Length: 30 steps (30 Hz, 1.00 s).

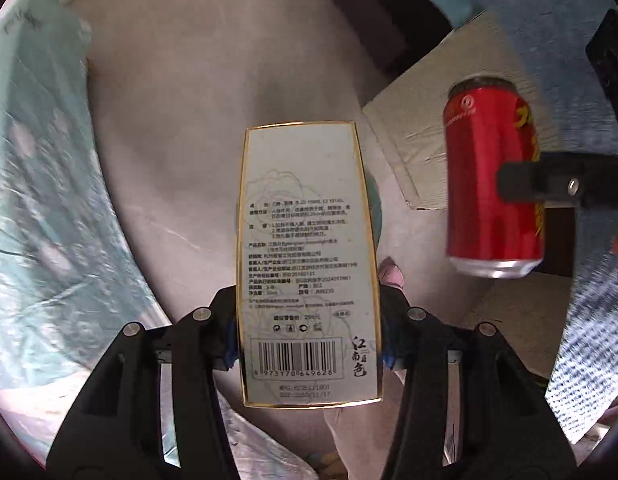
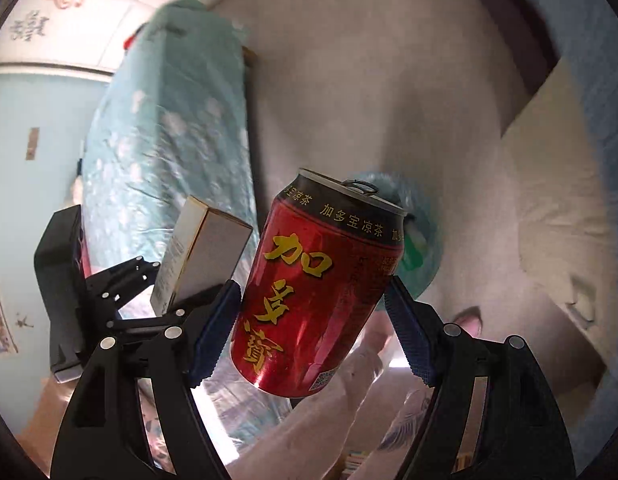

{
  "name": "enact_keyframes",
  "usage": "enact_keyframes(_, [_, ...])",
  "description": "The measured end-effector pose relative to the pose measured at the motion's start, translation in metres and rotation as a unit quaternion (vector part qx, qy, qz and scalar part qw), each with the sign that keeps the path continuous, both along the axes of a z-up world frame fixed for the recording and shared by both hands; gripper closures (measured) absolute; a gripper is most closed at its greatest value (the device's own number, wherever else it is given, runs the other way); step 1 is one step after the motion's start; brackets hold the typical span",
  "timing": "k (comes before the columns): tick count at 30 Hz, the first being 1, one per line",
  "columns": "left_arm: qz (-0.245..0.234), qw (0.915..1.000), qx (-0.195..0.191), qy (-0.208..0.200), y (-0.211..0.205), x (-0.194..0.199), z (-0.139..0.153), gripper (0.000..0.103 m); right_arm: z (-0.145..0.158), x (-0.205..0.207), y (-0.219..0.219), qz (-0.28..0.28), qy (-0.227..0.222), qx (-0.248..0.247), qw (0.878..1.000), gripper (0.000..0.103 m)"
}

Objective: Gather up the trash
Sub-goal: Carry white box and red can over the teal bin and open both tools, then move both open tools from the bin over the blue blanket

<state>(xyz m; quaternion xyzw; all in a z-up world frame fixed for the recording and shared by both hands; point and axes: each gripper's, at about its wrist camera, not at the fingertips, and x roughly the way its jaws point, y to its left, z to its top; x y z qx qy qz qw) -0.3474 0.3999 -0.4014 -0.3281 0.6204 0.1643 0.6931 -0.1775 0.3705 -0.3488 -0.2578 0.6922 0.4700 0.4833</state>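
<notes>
A tall white box (image 1: 305,220) with gold edges and a barcode stands between the blue pads of my left gripper (image 1: 309,344), which is shut on its lower half. In the right wrist view the same box (image 2: 205,248) and left gripper (image 2: 165,296) appear at the left. My right gripper (image 2: 313,300) is shut on a red drink can (image 2: 329,248), held tilted in the air. The can (image 1: 489,176) also shows at the right of the left wrist view, with one black finger (image 1: 549,180) of the right gripper across it. Both point steeply down at the grey floor (image 1: 189,120).
A bed with a teal patterned sheet (image 1: 29,160) runs along the left. Flattened cardboard (image 1: 449,120) lies on the floor at the upper right. A round teal thing (image 2: 425,240), blurred and partly hidden, sits below the can. A person's foot (image 2: 469,320) is near the grippers.
</notes>
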Motion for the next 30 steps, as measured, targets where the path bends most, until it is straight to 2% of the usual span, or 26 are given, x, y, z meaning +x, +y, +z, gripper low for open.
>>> enact_keyframes(6, [0.020,0.9990,-0.038,0.012,-0.011,0.007,-0.076,0.056,-0.082,0.004,-0.008,0.015,0.016,-0.032,0.999,0.029])
enact_keyframes(11, [0.035,0.9968,-0.070,0.017,-0.019,0.007,-0.107,0.056,-0.133,0.006,-0.006,0.026,0.018,-0.057,0.998,0.029])
enact_keyframes(20, [0.005,0.9971,-0.070,0.028,-0.027,0.023,-0.136,0.055,-0.173,0.017,-0.008,0.028,0.012,-0.077,0.997,0.027])
enact_keyframes(22, [0.003,0.9976,-0.062,0.029,-0.026,0.019,-0.141,0.044,-0.181,0.019,-0.009,0.023,0.003,-0.093,0.995,0.026])
enact_keyframes(24, [0.012,0.9974,-0.062,0.033,-0.026,0.017,-0.141,0.037,-0.183,0.022,-0.010,0.015,0.001,-0.100,0.995,0.023])
enact_keyframes(30, [0.020,0.9975,-0.057,0.036,-0.026,0.005,-0.131,0.034,-0.172,0.027,-0.014,0.021,0.002,-0.091,0.996,0.022])
